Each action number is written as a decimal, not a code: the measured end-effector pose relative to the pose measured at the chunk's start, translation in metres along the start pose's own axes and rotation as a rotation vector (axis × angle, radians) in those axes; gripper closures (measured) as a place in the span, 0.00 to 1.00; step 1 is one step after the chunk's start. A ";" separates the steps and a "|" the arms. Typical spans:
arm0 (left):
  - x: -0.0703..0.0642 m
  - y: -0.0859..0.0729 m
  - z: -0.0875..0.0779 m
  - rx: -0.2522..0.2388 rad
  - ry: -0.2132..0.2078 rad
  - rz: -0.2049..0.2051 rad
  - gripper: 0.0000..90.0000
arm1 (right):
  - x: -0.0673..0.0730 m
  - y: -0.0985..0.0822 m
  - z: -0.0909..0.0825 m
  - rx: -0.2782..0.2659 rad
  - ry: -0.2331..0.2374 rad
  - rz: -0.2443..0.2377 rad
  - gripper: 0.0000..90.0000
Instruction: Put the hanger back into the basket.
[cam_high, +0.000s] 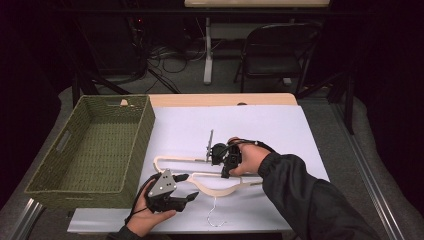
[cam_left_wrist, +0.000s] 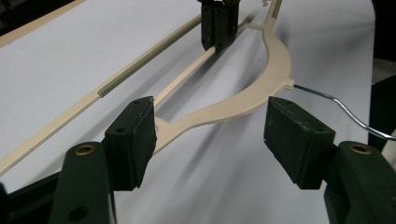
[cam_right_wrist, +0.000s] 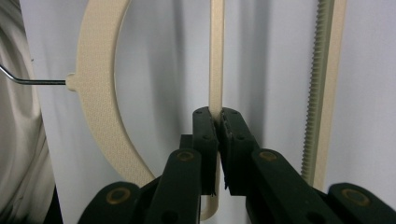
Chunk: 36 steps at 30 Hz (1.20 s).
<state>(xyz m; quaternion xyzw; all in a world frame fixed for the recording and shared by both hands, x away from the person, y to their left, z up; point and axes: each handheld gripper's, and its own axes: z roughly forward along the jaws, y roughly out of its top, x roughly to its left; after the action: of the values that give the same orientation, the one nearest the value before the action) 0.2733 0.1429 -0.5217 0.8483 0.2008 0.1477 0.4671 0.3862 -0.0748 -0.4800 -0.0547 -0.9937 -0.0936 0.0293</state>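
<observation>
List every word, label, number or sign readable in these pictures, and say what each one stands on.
None: no readable text in any view.
The cream hanger, its wire hook, the green woven basket, the white sheet and the folding chair carry no print.
The left gripper and right gripper show brass rivets and screw holes, no markings.

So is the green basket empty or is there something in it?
Empty: the high view shows the green basket's bare woven floor, nothing inside.
</observation>
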 end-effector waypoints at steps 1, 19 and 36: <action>-0.001 -0.001 0.002 -0.002 0.000 0.002 0.37 | 0.000 0.000 0.000 0.002 0.004 0.001 0.95; -0.009 -0.006 0.016 0.081 0.101 0.130 0.24 | -0.001 0.009 0.004 0.007 0.051 0.014 0.95; -0.010 -0.007 0.020 0.114 0.026 0.163 0.48 | 0.001 0.020 0.017 0.011 0.061 -0.006 0.95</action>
<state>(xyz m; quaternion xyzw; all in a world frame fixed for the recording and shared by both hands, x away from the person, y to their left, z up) 0.2717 0.1266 -0.5391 0.8851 0.1449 0.1845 0.4020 0.3867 -0.0521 -0.4932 -0.0485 -0.9930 -0.0900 0.0595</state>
